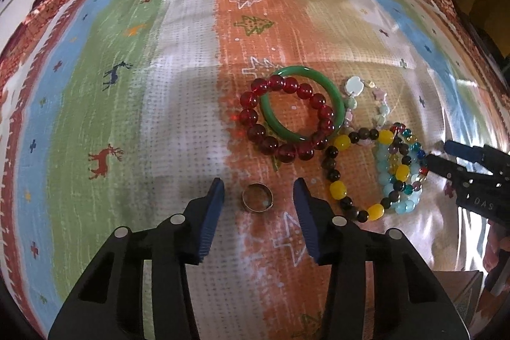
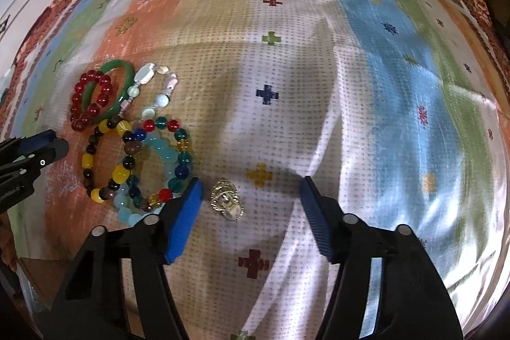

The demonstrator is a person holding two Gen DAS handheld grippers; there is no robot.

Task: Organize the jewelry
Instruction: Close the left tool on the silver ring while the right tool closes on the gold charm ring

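A plain ring (image 1: 257, 197) is framed by the half-open left tongs (image 1: 258, 196), not yet gripped. A golden ring (image 2: 227, 202) lies between the half-open right tongs (image 2: 250, 196). The bracelets (image 2: 134, 148) beside them are already gathered.

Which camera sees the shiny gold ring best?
The right wrist view: the gold ring lies sharp and close between the open fingers of the right gripper. The left wrist view doesn't show it at all; there a plain metal band lies instead.
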